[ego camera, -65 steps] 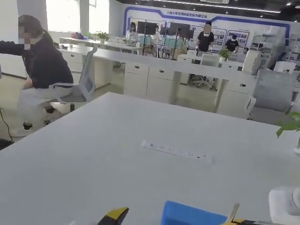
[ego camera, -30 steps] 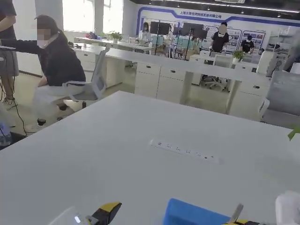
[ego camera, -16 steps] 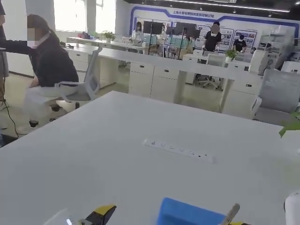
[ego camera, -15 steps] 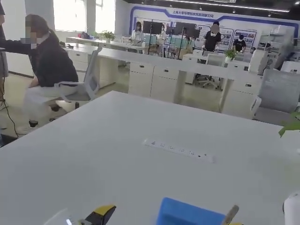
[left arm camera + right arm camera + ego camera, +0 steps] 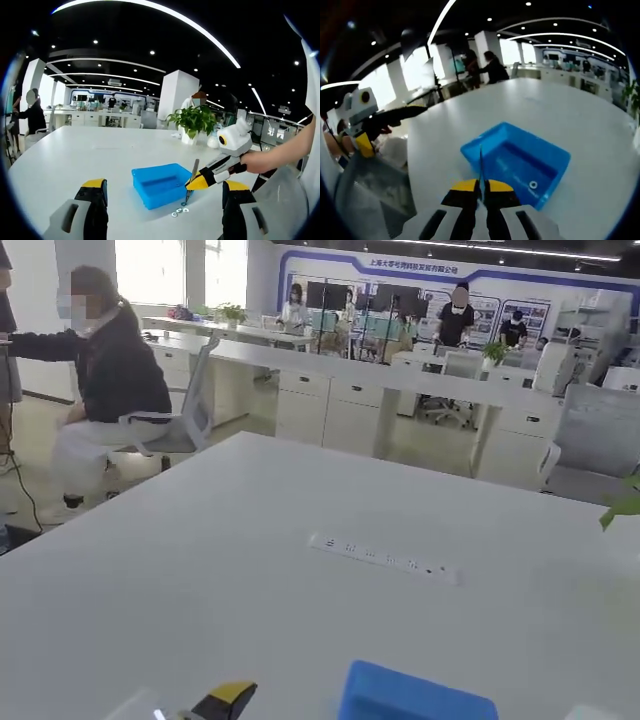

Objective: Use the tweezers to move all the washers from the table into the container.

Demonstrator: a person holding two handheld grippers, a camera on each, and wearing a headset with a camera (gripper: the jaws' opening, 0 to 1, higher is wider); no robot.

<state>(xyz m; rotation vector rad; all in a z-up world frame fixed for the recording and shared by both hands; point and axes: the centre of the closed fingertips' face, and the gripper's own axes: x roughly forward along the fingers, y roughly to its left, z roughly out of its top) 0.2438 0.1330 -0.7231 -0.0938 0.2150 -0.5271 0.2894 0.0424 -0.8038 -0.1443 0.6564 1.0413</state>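
The blue container (image 5: 160,184) stands on the white table (image 5: 75,160). A few small washers (image 5: 179,212) lie on the table just in front of its near corner. My right gripper (image 5: 200,180) comes in from the right, shut on metal tweezers (image 5: 192,172) whose tips point down just above those washers. In the right gripper view the jaws of the right gripper (image 5: 481,186) clamp the tweezers (image 5: 480,165) over the container (image 5: 517,160), which holds one washer (image 5: 533,184). My left gripper (image 5: 164,192) is open, with nothing between its jaws.
A potted plant (image 5: 192,122) stands behind the container at the table's far side. A white power strip (image 5: 385,558) lies mid-table. A person sits on a chair (image 5: 100,390) beyond the table's left edge, and others stand further back. A gripper's yellow jaw tip (image 5: 225,702) shows left of the container (image 5: 415,695).
The tweezers' end that stuck up right of the container in the head view has dropped below the frame's edge. The container and the yellow jaw tip hold their places.
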